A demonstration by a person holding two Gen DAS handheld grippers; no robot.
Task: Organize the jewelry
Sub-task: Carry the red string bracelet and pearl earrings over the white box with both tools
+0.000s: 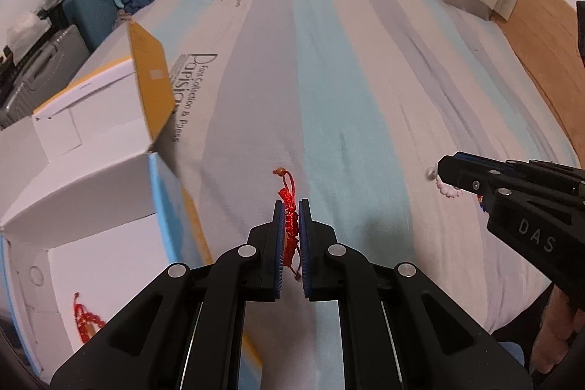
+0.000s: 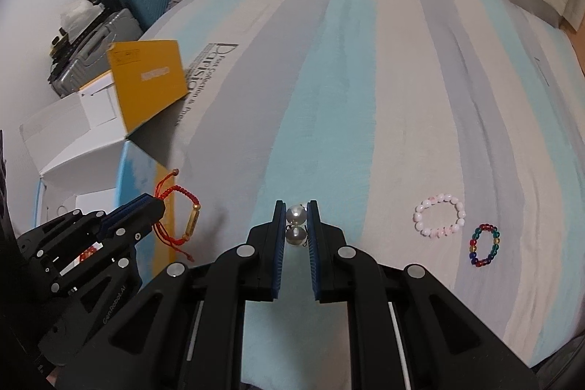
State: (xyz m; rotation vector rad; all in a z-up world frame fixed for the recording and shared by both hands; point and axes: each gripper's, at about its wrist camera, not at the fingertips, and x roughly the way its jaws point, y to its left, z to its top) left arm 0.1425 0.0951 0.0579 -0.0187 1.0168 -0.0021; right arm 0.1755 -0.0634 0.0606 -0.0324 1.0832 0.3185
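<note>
Cord of a red woven bracelet (image 1: 290, 222) sits pinched between the closed pads of the left gripper (image 1: 291, 207) above the striped bedspread (image 1: 365, 79), beside the open white box (image 1: 91, 170) where another red bracelet (image 1: 86, 320) lies. Only the right wrist view shows the gold tube bead (image 2: 193, 222) on the held bracelet, the right gripper (image 2: 296, 211) clamped on a pair of pearls (image 2: 295, 223), and the pink bead bracelet (image 2: 440, 214) and multicoloured bead bracelet (image 2: 485, 245) lying on the bedspread

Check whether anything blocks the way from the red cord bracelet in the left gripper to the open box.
Nothing visible does. The left gripper holds the red cord bracelet beside the open box; the yellow lid flap stands up at the far side.
</note>
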